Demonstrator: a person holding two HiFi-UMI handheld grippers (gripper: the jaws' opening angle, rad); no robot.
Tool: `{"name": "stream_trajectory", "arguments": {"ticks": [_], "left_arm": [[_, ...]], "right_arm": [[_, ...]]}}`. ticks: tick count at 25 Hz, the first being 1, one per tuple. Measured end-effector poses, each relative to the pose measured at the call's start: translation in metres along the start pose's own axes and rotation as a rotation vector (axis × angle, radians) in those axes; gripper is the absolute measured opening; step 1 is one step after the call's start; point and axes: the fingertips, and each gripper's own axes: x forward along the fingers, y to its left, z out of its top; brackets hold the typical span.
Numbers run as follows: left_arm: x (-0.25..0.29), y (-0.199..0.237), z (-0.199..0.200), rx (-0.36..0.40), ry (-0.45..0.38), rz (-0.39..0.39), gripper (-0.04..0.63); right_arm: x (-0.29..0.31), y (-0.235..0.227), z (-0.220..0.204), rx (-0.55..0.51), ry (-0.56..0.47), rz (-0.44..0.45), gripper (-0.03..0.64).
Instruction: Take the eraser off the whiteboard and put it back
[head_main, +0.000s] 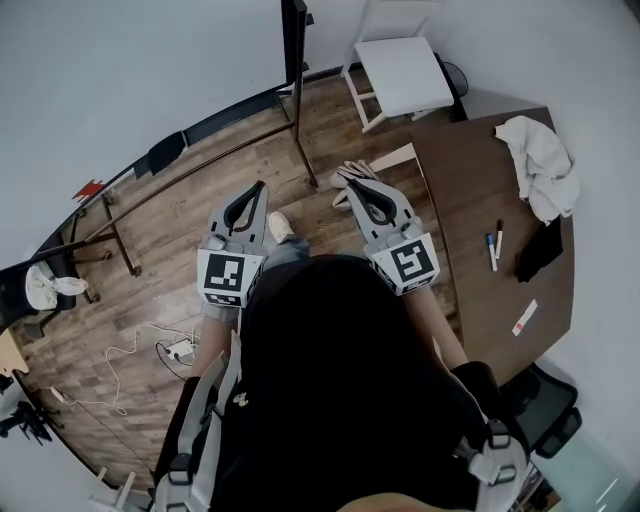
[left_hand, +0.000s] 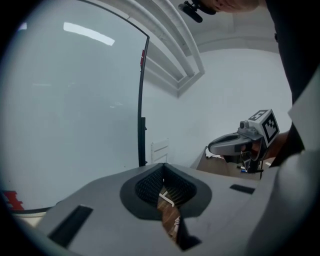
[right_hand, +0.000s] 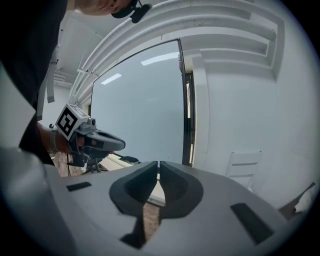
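Observation:
The whiteboard (head_main: 150, 70) fills the upper left of the head view, with its black frame edge (head_main: 293, 40) on a stand over the wood floor. A small red thing (head_main: 88, 188) sits at the board's lower edge, also low left in the left gripper view (left_hand: 11, 200); I cannot tell whether it is the eraser. My left gripper (head_main: 258, 186) and right gripper (head_main: 352, 183) are held side by side in front of my body, apart from the board. Both are shut with nothing between the jaws. The left gripper view (left_hand: 163, 165) and right gripper view (right_hand: 158, 163) both face the board.
A brown table (head_main: 470, 300) stands at the right with a white cloth (head_main: 540, 160), two markers (head_main: 494, 245) and a black item (head_main: 540, 250). A white chair (head_main: 400, 75) is behind it. The stand's legs (head_main: 305, 150) and a cable with a power strip (head_main: 175, 350) lie on the floor.

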Motion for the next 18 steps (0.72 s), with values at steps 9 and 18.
{"name": "stream_trajectory", "arguments": {"ticks": [9, 18], "left_arm": [[-0.004, 0.09, -0.018, 0.024, 0.024, 0.047, 0.009], [-0.021, 0.142, -0.048, 0.029, 0.08, 0.152, 0.009]], "right_arm": [[0.079, 0.015, 0.011, -0.078, 0.053, -0.002, 0.025], [0.13, 0.026, 0.018, -0.095, 0.089, 0.051, 0.025]]}}
